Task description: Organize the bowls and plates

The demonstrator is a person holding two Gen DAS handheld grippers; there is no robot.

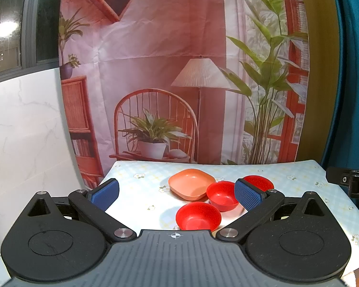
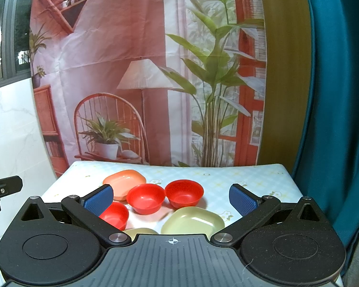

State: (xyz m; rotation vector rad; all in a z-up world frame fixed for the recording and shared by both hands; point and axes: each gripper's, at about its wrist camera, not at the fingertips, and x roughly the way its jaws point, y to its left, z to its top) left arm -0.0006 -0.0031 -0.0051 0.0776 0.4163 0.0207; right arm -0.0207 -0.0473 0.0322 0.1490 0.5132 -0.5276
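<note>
On the flowered tablecloth (image 1: 136, 184) lie an orange square plate (image 1: 191, 184) and three red bowls: a near one (image 1: 198, 216), a middle one (image 1: 222, 195) and a far one (image 1: 259, 182) partly behind my right finger. My left gripper (image 1: 177, 195) is open and empty, above the table's near edge. In the right wrist view the orange plate (image 2: 124, 183) and red bowls (image 2: 146, 198) (image 2: 184, 193) (image 2: 114, 215) show, plus a pale green square plate (image 2: 193, 220) and a second one (image 2: 141, 231) mostly hidden. My right gripper (image 2: 171, 199) is open and empty, above them.
A printed room backdrop (image 1: 167, 71) hangs behind the table. A white marble wall (image 1: 24, 131) is left, a teal curtain (image 2: 342, 107) right. The other gripper's body shows at the right edge (image 1: 349, 181) and at the left edge (image 2: 2, 189).
</note>
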